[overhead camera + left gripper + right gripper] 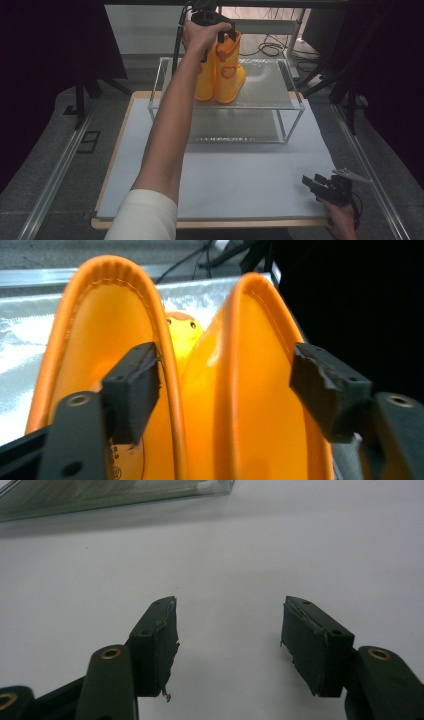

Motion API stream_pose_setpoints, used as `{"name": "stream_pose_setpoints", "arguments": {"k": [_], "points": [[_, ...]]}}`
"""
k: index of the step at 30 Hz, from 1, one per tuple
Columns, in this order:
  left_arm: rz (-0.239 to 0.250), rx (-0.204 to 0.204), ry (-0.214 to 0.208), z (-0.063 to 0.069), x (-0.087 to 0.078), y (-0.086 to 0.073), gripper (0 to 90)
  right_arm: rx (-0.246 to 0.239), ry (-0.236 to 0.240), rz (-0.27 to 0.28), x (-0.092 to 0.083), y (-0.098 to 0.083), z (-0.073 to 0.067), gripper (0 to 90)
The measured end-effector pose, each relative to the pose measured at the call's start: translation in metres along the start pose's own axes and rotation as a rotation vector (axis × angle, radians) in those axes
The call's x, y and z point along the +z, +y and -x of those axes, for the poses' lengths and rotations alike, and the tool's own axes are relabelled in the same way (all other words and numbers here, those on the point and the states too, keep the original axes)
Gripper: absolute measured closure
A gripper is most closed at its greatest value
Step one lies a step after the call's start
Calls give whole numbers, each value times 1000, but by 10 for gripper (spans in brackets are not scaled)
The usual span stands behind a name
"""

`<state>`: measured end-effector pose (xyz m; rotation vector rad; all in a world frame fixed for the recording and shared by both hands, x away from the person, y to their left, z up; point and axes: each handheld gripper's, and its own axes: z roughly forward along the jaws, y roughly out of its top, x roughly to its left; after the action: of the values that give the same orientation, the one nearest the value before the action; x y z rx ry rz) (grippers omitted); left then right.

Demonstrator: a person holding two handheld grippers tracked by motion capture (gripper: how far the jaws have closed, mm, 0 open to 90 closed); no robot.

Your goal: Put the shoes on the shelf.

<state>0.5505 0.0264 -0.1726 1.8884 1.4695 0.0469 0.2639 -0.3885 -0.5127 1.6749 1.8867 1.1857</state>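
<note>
Open left gripper (225, 390) straddles boots' (200, 365) adjoining rims.

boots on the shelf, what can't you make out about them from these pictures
- High view: the forearm and left gripper cover much of the left side of the boots.
- Left gripper view: the soles are cut off by the bottom edge; the small yellow figure between the boot tops is mostly hidden by them.

Light comes from overhead, room edges v. dark. Glare on the shelf (265, 82) top; soft shadows on the white bench (240, 175). Left gripper view: orange boots (200, 390) blurred, too close, w/ a glowing hotspot. Slightly soft overall.
</note>
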Motion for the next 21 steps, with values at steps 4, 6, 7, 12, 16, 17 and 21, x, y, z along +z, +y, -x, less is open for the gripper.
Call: {"name": "stream_pose_setpoints", "arguments": {"k": [4,6,7,12,16,17,21], "points": [[-7,18,46,6,4,1,245,-1,2,-1,0,0,0,387],[-5,20,62,6,5,1,235,-3,3,-2,0,0,0,387],[-5,20,79,6,6,1,213,-1,3,-2,0,0,1,387],[-16,33,113,8,8,3,175,-3,2,-2,0,0,2,387],[17,33,113,9,5,4,172,-4,4,-4,1,0,1,387],[14,36,114,8,5,4,173,-4,4,-5,1,0,1,386],[9,32,93,5,2,4,177,-3,4,-5,1,0,1,387]]}}
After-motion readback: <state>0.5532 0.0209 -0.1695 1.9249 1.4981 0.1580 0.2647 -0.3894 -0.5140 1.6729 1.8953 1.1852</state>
